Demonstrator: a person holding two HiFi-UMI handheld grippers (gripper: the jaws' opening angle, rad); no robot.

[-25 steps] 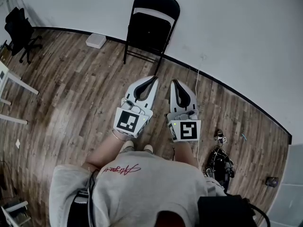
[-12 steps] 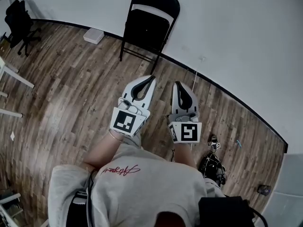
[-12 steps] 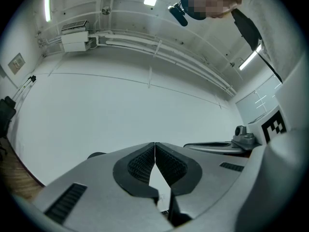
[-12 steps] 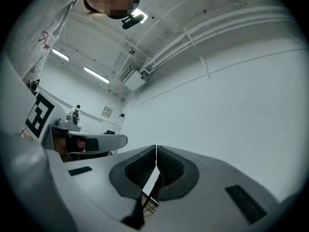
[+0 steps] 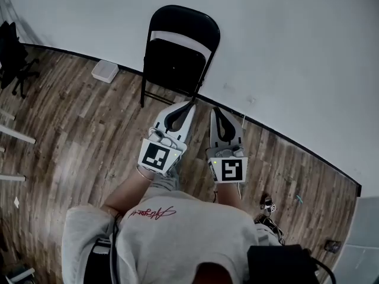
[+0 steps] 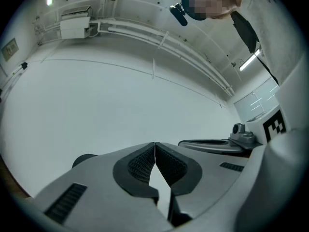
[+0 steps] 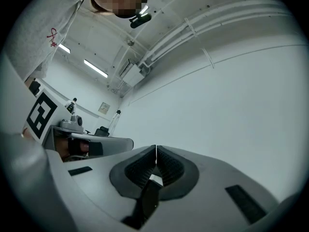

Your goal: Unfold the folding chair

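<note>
**Folded chair at the wall, 2 grippers closed**

The black folding chair [image 5: 177, 64] stands folded against the white wall [image 5: 296, 52]. The left gripper [image 5: 190, 105] and the right gripper [image 5: 214, 109] point toward it from nearby. Both have jaws together, holding nothing.

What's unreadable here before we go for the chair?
- Folding chair hinges: head view, black on black, too small.
- Dark shape: left gripper view, mostly behind the left gripper; maybe the chair.
- Floor clutter: head view, too small.
- Office chair: head view, cut by left edge.
</note>
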